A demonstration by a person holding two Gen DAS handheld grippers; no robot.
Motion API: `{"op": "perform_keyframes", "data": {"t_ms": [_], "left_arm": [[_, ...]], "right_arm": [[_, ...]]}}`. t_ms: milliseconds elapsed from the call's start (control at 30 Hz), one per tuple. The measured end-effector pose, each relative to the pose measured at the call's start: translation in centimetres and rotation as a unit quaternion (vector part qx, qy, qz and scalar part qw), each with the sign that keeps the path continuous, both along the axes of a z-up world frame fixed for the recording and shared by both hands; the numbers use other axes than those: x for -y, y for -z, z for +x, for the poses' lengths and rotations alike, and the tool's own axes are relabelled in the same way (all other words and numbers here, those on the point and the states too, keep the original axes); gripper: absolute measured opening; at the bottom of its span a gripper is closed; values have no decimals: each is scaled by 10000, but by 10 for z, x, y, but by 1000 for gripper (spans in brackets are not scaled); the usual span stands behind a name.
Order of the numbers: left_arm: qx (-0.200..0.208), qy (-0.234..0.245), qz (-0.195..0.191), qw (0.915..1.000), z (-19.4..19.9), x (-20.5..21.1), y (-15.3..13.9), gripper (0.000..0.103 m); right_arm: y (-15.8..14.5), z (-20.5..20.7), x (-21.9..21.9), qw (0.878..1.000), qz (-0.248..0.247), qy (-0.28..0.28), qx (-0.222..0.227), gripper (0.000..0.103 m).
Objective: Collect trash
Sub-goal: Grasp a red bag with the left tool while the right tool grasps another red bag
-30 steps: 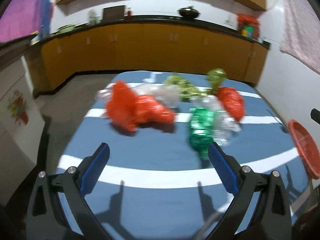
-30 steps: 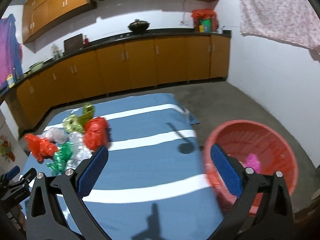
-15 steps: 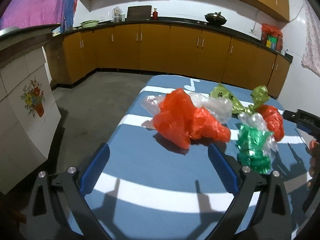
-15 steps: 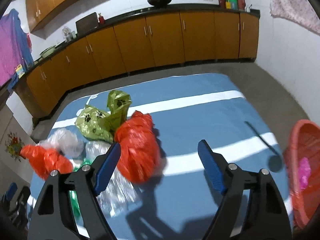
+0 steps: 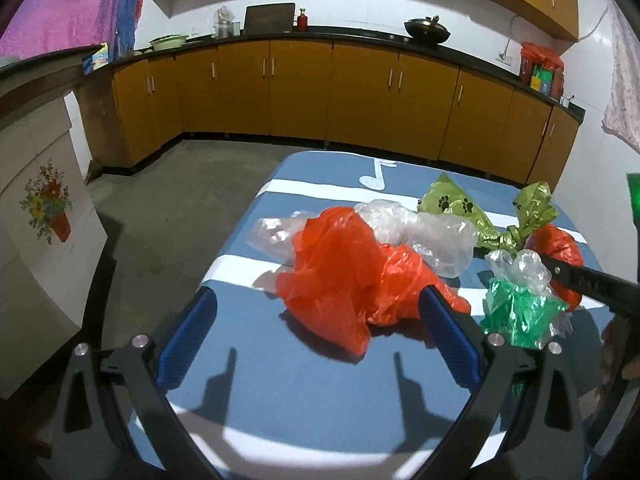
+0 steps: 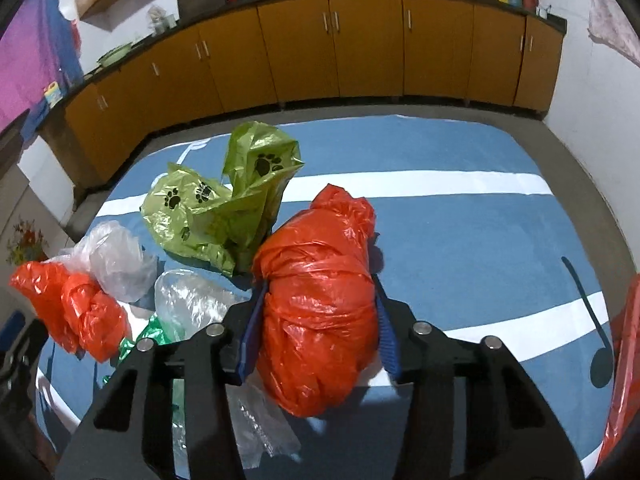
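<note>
A blue cloth with white stripes (image 6: pixel 460 240) covers the table before orange kitchen cabinets (image 5: pixel 296 92). The right gripper (image 6: pixel 318 332) squeezes a tied bundle of red plastic bag (image 6: pixel 316 300) between its blue pads. The left gripper (image 5: pixel 318 338) hovers wide apart, empty, just short of a crumpled loose red plastic bag (image 5: pixel 344 276).

Both cameras sit low over the blue table (image 5: pixel 320 392), facing the kitchen cupboards (image 6: pixel 360 48). The right one is very close to the bags. Both see the green paw-print bag (image 5: pixel 460 208).
</note>
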State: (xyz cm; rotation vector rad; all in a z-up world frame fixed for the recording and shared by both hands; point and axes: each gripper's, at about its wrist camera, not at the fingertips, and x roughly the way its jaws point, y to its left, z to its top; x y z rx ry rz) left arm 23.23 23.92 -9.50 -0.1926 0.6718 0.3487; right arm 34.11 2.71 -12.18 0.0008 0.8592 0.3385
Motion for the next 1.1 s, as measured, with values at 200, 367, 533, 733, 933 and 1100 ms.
{"op": "perform_keyframes", "data": {"t_ms": [200, 367, 533, 733, 933, 1100], "left_arm": [[139, 0, -159, 9998, 11, -11, -1, 98], [-3, 196, -167, 9997, 27, -10, 2, 75], [-123, 392, -276, 9988, 29, -5, 8, 30], [-48, 676, -266, 9973, 15, 8, 5, 17], [101, 760, -342, 9965, -5, 19, -6, 16], [285, 761, -368, 9960, -20, 25, -24, 16]], "right_arm": [[0, -8, 27, 9997, 111, 216, -26, 46], [1, -18, 39, 9994, 141, 324, -60, 46], [2, -28, 43, 9994, 97, 330, -54, 46], [1, -42, 56, 9993, 76, 375, -49, 45], [-4, -54, 75, 9987, 92, 497, -41, 45], [-15, -72, 89, 9985, 94, 528, 101, 45]]}}
